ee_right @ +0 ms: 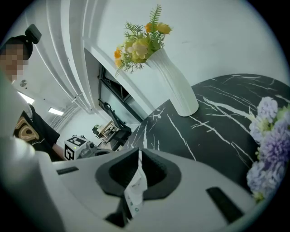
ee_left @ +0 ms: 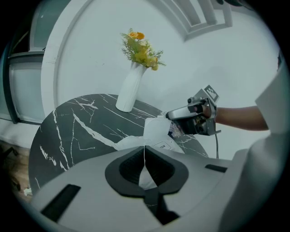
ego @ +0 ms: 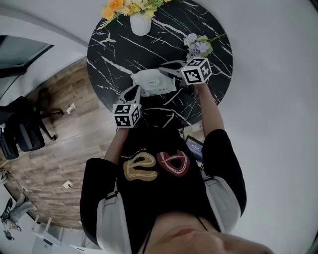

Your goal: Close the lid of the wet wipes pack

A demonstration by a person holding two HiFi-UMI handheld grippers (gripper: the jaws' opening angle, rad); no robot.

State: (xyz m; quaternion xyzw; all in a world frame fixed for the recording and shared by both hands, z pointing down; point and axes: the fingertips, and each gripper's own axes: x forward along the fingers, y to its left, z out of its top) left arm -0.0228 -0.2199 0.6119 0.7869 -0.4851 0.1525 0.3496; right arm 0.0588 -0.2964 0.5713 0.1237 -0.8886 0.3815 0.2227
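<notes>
On the black marble table [ego: 114,49], near its 6 o'clock edge, the wet wipes pack [ego: 151,82] is pinched at its 8 o'clock end by the left gripper [ego: 133,93] and at its 2 o'clock end by the right gripper [ego: 169,72]. Both forearms are stretched forward.

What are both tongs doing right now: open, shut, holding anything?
Left tongs: shut on an edge of the wet wipes pack.
Right tongs: shut on a thin white printed flap, apparently the pack's lid.

bouquet [ego: 126,7] cropped at top, purple flowers [ee_right: 267,136] cut off right, wet wipes pack [ego: 151,82] lid seemingly hidden
</notes>
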